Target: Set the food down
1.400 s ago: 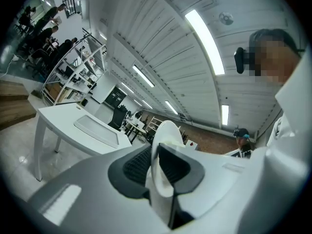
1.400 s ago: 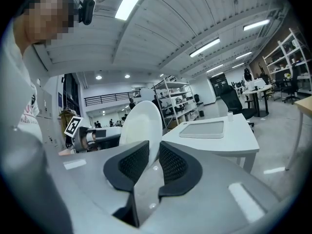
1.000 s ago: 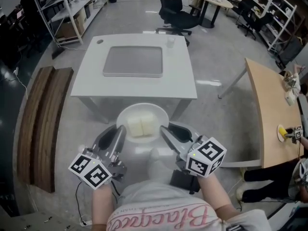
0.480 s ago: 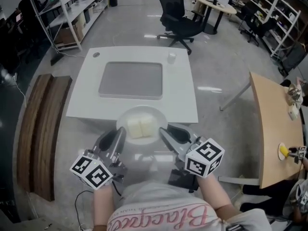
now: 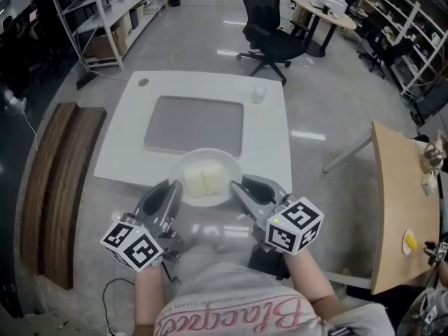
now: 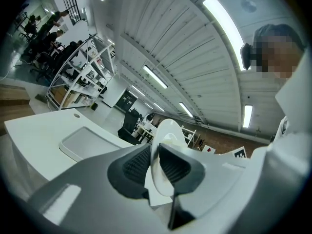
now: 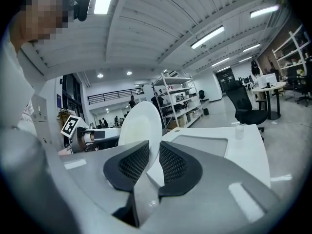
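Note:
A white plate [image 5: 205, 162] carrying two pale yellow food blocks [image 5: 201, 181] hangs over the near edge of the white table [image 5: 269, 140]. My left gripper [image 5: 172, 190] is shut on the plate's left rim, my right gripper [image 5: 235, 188] is shut on its right rim. In the left gripper view the plate [image 6: 165, 135] stands edge-on between the ribbed pads [image 6: 138, 165] of the left gripper [image 6: 155, 165]. The right gripper view shows the plate [image 7: 139, 128] pinched the same way by the right gripper [image 7: 154, 163].
A grey tray [image 5: 194, 124] lies in the middle of the table, just beyond the plate. A small clear cup [image 5: 259, 93] stands at the table's far right. A wooden bench [image 5: 59, 180] runs along the left, a tan desk [image 5: 402, 208] on the right, a black chair [image 5: 269, 40] beyond.
The table has come closer. The plate, held by both grippers throughout, was short of the table's near edge before and now overlaps it.

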`<state>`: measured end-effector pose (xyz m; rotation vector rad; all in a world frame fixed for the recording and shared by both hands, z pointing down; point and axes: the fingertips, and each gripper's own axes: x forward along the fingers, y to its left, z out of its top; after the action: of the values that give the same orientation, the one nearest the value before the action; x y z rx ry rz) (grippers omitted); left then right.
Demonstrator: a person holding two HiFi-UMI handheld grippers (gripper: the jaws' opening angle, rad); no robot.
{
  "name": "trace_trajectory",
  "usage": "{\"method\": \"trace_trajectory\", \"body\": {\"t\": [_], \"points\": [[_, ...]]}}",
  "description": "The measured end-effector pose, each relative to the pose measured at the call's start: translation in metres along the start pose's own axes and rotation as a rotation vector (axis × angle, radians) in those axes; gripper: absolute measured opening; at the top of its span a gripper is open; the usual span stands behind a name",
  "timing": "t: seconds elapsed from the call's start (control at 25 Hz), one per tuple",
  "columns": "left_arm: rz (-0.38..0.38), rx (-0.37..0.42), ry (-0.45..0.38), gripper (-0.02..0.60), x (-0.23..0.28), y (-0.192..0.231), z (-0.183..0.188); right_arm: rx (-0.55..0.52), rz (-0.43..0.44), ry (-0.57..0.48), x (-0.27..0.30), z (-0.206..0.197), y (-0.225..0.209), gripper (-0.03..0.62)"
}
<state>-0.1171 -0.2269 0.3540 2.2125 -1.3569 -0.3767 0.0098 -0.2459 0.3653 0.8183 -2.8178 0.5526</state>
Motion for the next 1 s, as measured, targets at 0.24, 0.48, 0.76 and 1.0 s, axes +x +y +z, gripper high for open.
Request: {"method": "trace_trajectory", "body": {"t": [0.24,0.48,0.76,1.0], "points": [[0.02,-0.017,0.033,0.058,0.021,0.023,0.005,0.009,-0.002,0.027,0.021,0.003,-0.015,0.069],[0.01,-0.049,0.059,0.058,0.056,0.057,0.007,0.045,-0.024,0.04,0.054,0.004,-0.049,0.067],[0.032,-0.06,0.142,0.06,0.105,0.114,0.014,0.135,-0.07,0.094,0.111,0.001,-0.093,0.067],[0.05,-0.09,0.223,0.063,0.139,0.158,0.007,0.205,-0.118,0.147,0.148,-0.01,-0.123,0.069]]}}
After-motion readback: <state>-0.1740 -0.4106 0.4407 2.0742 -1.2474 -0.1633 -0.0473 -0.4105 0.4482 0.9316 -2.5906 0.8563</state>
